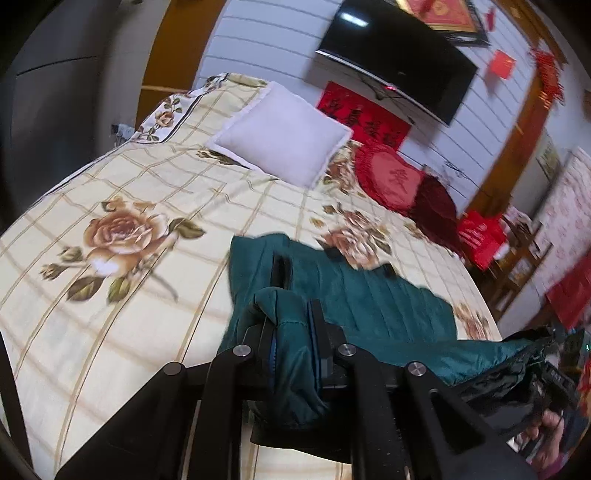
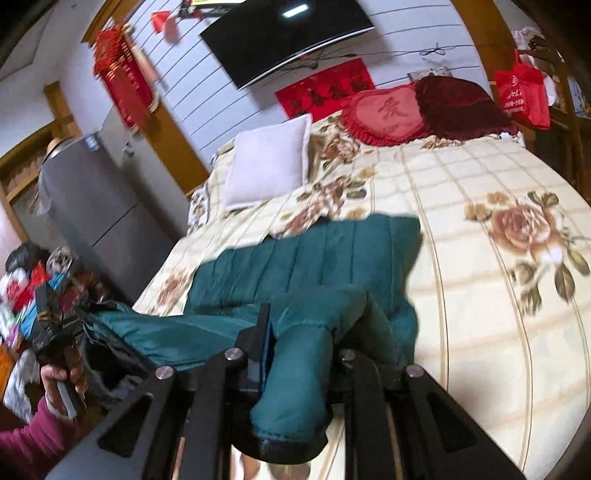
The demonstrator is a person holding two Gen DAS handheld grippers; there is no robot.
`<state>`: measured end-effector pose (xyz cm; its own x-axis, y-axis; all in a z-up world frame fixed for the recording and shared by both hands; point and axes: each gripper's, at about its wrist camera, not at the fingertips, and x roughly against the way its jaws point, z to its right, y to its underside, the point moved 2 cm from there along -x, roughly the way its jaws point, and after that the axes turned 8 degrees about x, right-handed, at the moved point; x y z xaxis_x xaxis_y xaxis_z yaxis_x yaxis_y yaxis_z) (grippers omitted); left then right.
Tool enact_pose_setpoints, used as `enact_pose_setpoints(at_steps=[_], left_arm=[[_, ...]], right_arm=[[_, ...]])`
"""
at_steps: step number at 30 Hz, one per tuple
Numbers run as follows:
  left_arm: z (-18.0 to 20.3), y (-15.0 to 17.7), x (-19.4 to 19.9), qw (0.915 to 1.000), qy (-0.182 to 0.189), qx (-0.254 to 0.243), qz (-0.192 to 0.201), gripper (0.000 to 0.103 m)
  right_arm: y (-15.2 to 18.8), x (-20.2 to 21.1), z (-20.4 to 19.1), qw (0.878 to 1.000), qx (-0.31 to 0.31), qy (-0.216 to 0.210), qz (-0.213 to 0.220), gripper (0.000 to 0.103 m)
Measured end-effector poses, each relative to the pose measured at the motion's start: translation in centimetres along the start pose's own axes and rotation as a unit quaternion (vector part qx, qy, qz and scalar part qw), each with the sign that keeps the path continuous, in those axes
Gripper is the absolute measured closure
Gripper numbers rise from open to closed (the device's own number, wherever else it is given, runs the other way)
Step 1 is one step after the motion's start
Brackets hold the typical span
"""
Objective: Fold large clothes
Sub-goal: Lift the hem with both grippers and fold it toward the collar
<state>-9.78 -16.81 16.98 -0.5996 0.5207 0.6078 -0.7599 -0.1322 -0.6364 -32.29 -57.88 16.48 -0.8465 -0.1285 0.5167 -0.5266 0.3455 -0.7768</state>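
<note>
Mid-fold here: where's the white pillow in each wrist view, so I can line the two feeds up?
Left wrist: the white pillow lies upper centre on the floral bedspread, left of the red heart cushion.
Right wrist: the pillow lies upper left of centre, again left of the heart cushion.
Shared landmark: the wall-mounted TV above the bed's far end.

Teal quilted jacket [image 1: 369, 295] partly spread on bed, near edge lifted.
</note>
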Motion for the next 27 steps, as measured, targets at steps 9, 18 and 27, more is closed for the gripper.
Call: enact_pose_setpoints(at_steps=[9,18,27], left_arm=[[0.5,-4.8,-11.0,0.9976,-0.068,0.005,0.009,0.079],[-1.4,-6.2,-13.2,0.9979,-0.007,0.056,-0.031,0.061],[1.9,-5.3,-6.8,0.9992,0.008,0.005,0.039,0.032]], right_arm=[[-6.9,-10.4,5.4,0.997,-0.035,0.065,-0.019,0.086],[-4.6,-19.3,8.8,0.99,-0.053,0.119,-0.049,0.082],[-5.9,-17.3,7.9,0.992,-0.082,0.091,-0.021,0.044]])
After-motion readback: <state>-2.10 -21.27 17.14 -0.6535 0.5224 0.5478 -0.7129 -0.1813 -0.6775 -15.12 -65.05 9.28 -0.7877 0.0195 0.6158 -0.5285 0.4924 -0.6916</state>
